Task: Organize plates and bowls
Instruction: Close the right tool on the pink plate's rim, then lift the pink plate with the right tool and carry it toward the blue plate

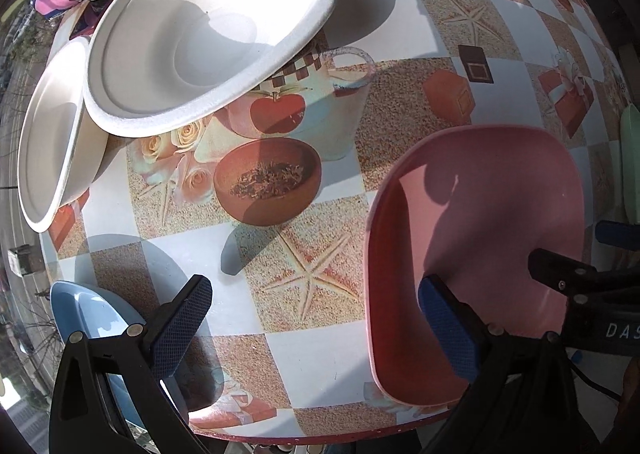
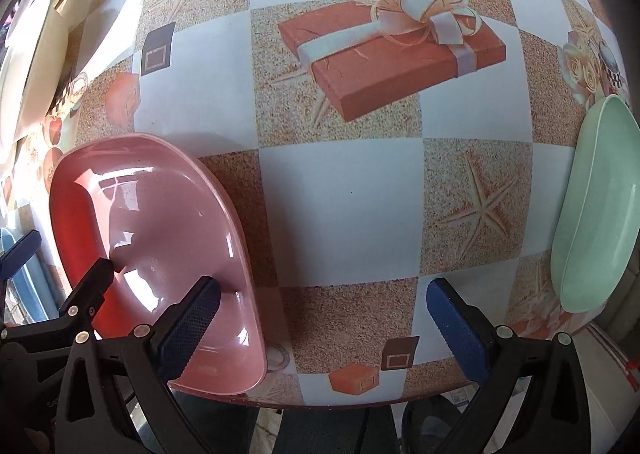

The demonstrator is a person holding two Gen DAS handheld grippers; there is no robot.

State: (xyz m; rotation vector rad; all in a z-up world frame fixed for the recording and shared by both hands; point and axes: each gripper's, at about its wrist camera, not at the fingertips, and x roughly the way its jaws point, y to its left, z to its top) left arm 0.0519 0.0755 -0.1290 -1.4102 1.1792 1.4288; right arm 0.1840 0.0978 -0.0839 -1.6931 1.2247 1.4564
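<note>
Nearest the left wrist camera, the left gripper (image 1: 316, 328) is seen with its two fingers spread wide apart, nothing between them; the pads (image 1: 182, 328) are covered in dark blue, cross-hatched rubber on black plastic arms. The right-hand pad lies over the near wall of the pink bowl (image 1: 480, 238), a glossy, smooth, rounded-square dish set at the near edge of the table (image 1: 320, 354); whether it touches the bowl cannot be told. The right gripper (image 2: 324, 324) is likewise held open and empty above the near edge, its left finger (image 2: 188, 328) overlapping the same pink bowl (image 2: 160, 238) in the picture.

A pale blue dish (image 1: 92, 314) (only partly visible behind the left finger) sits at the near left edge. A mint green dish (image 2: 592, 205), matte and oval, rests at the right edge. Toward the far left corner, white foam plates (image 1: 208, 29) with a grainy rim are piled loosely and tilted, one leaning over another. The table is covered by a shiny checked oilcloth printed with starfish, gift boxes and cups. Hard sunlight and shadows fall across it.
</note>
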